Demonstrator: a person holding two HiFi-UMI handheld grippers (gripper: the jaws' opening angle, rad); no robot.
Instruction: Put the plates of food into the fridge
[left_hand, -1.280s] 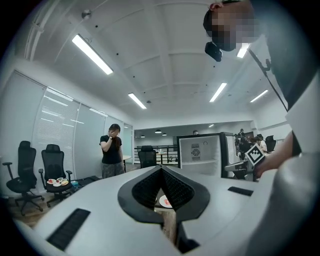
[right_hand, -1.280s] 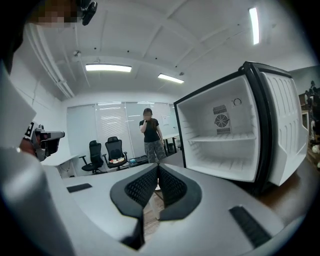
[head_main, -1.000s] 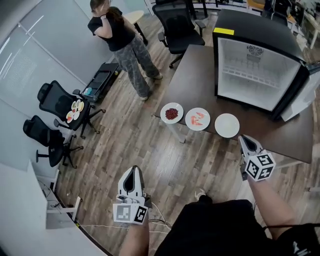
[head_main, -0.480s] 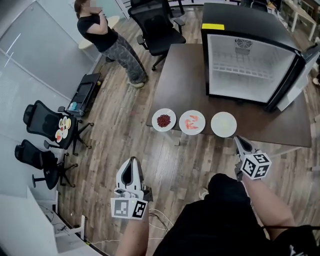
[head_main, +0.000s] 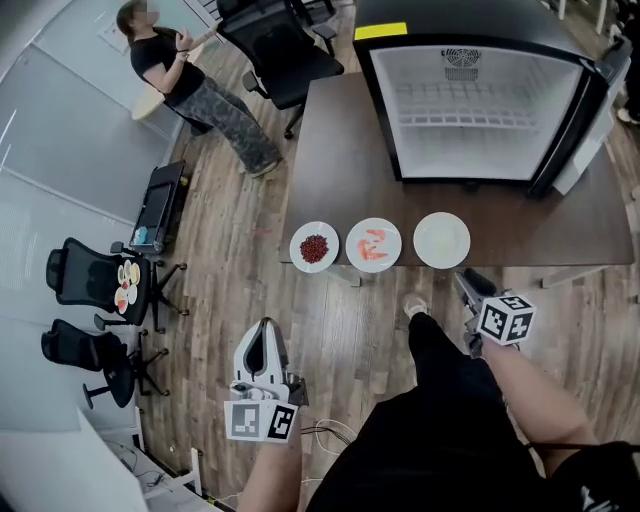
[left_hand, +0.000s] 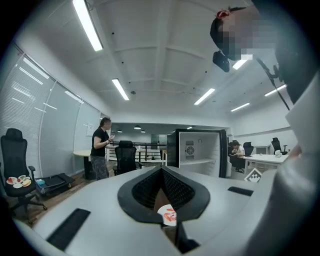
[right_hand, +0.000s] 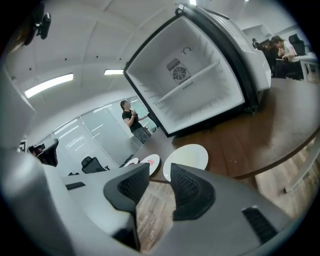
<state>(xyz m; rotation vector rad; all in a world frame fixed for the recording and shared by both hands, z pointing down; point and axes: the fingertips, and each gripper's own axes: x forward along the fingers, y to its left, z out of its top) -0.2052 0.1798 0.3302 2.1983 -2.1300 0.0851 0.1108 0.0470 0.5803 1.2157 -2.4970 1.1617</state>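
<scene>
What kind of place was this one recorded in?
Most likely an open office: swivel chairs, glass partition walls, and a small fridge standing on a brown table.

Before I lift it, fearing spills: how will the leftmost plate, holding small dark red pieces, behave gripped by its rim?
The leftmost plate looks stiff and shallow, so a one-sided grip probably tilts it. Its loose red pieces would likely roll. It sits at the table edge; a push might slide it off.
</scene>
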